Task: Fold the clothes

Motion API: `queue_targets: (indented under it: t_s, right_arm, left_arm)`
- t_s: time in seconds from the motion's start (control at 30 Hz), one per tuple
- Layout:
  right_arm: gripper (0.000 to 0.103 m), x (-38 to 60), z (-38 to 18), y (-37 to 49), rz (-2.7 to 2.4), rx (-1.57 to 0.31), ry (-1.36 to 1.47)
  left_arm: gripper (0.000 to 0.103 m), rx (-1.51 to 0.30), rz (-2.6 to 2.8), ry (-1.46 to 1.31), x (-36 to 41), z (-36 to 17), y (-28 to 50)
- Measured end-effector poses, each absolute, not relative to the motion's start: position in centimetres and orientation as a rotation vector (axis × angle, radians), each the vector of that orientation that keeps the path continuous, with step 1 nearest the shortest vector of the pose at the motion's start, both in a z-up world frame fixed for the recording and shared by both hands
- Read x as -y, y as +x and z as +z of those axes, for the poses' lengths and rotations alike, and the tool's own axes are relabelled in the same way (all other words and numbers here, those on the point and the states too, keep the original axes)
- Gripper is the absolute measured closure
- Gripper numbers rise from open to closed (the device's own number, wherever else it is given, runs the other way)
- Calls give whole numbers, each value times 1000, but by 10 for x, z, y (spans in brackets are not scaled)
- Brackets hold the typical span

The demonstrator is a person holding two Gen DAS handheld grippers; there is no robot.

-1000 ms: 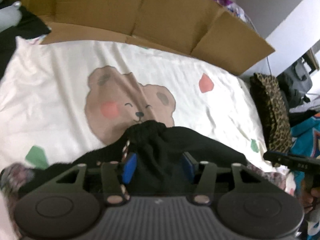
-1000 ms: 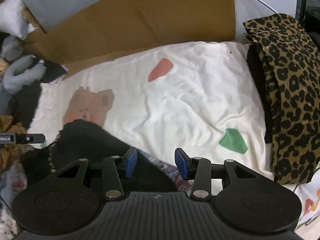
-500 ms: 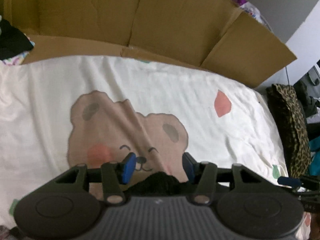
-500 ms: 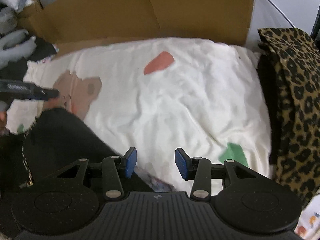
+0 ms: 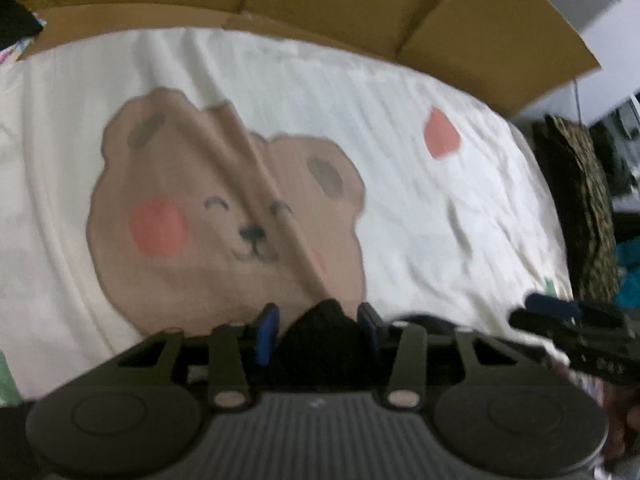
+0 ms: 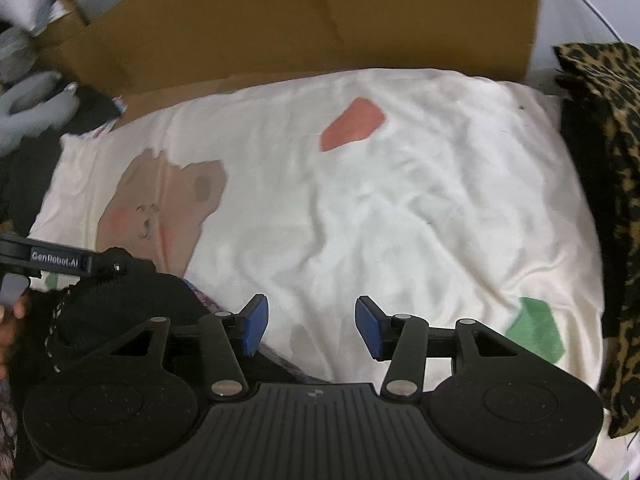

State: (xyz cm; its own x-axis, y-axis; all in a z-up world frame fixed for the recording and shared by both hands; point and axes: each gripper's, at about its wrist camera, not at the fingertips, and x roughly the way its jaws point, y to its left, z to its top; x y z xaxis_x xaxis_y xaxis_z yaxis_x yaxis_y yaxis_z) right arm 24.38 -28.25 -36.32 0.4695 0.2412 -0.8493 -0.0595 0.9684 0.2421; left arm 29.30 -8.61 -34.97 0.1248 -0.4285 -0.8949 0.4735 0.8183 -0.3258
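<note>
A black garment point(image 6: 120, 312) with a black-and-white drawstring lies bunched at the near left of the cream bear-print sheet point(image 6: 400, 220). A peak of the black garment point(image 5: 320, 332) rises between the blue pads of my left gripper point(image 5: 318, 332), whose jaws stand wide apart. From the right wrist view, the left gripper's tip point(image 6: 114, 266) sits on the garment's top edge. My right gripper point(image 6: 312, 326) is open over bare sheet just right of the garment, with nothing between its pads. The right gripper point(image 5: 560, 320) also shows at the right edge of the left wrist view.
Brown cardboard point(image 6: 320, 20) stands along the far side of the sheet. A folded leopard-print cloth point(image 6: 608, 160) lies at the right edge. A grey plush toy point(image 6: 28, 104) and dark clothes sit at the far left. A hand point(image 6: 8, 320) holds the left gripper.
The left gripper has gone forward and low over the bear print, and the black garment now bunches up between its pads. The right gripper has drifted slightly and stays open.
</note>
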Motion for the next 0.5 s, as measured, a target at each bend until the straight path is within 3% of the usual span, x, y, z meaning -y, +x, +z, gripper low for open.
queue_targets:
  t_s: [0.23, 0.5]
  right_arm:
    - [41, 260, -354, 233, 300, -1049, 125]
    - [41, 227, -350, 219, 445, -1040, 21]
  left_arm:
    - [63, -1317, -690, 63, 69, -337, 258]
    - [62, -1310, -697, 64, 47, -323, 221]
